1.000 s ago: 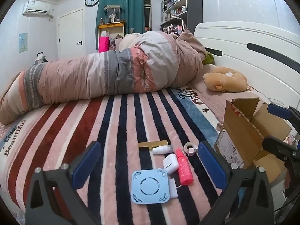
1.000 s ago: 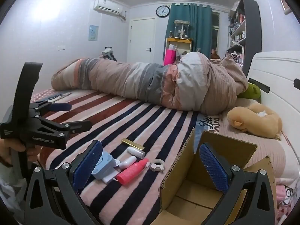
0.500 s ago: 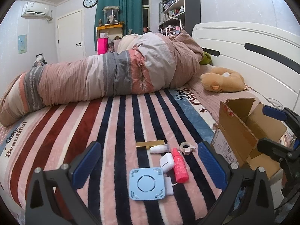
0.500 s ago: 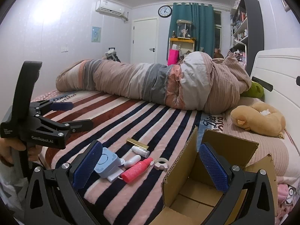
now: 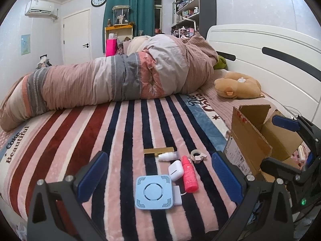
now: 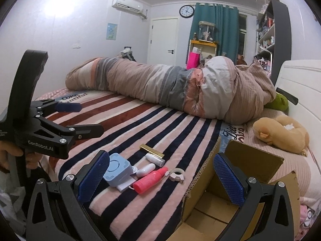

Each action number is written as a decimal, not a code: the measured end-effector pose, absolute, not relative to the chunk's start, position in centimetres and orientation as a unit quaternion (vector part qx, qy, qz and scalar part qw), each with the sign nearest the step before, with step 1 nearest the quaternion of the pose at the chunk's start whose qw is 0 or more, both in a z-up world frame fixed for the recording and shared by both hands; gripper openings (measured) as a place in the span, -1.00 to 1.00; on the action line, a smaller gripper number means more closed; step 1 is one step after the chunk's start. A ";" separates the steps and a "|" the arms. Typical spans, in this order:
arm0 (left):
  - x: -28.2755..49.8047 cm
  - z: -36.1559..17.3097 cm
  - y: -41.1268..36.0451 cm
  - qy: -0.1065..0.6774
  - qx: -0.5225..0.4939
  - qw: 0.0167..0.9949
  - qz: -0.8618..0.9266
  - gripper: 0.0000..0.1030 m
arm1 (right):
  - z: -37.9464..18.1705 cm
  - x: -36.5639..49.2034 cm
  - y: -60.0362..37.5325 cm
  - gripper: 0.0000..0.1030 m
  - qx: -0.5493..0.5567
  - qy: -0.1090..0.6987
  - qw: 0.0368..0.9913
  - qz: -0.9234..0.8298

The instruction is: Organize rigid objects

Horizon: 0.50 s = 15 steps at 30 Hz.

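Several small items lie on the striped bedspread: a light blue square device (image 5: 153, 192) (image 6: 117, 170), a white earbud case (image 5: 176, 170) (image 6: 145, 169), a pink bottle (image 5: 189, 177) (image 6: 150, 180), a small white bottle (image 5: 167, 156) (image 6: 157, 159), a gold bar (image 5: 158, 150) (image 6: 151, 150) and a tape ring (image 5: 197, 156) (image 6: 177, 175). An open cardboard box (image 5: 260, 138) (image 6: 224, 196) stands right of them. My left gripper (image 5: 158, 178) is open and empty, just short of the blue device. My right gripper (image 6: 160, 180) is open and empty, near the box.
A rolled pink and grey duvet (image 5: 120, 80) lies across the far side of the bed. A tan plush toy (image 5: 238, 88) rests by the white headboard (image 5: 270, 46). The bed's near edge runs just below the items.
Both grippers have drawn back and lifted slightly, so the items and box sit a little farther off. Nothing was picked up; both stay open.
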<state>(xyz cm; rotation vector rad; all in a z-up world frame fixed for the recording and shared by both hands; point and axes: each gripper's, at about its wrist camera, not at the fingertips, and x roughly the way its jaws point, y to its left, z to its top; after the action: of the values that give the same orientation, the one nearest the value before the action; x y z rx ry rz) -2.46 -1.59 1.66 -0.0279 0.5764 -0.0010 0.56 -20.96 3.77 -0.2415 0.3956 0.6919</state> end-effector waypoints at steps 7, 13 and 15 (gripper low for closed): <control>-2.4 1.6 -1.5 0.284 -0.011 0.959 -0.001 0.99 | 3.8 1.2 -21.3 1.00 -0.110 0.192 0.919 0.327; -2.9 1.7 -1.5 0.287 -0.014 0.958 0.000 0.99 | 3.4 0.7 -21.1 1.00 -0.134 0.184 0.919 0.323; -3.1 1.8 -1.6 0.286 -0.013 0.958 0.000 0.99 | 3.4 0.5 -21.1 1.00 -0.135 0.183 0.918 0.326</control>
<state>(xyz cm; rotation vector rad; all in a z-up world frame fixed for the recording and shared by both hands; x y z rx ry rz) -3.14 -1.63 1.81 -0.0272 0.5794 -0.0004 0.46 -21.12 3.43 -0.2773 0.3755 0.6715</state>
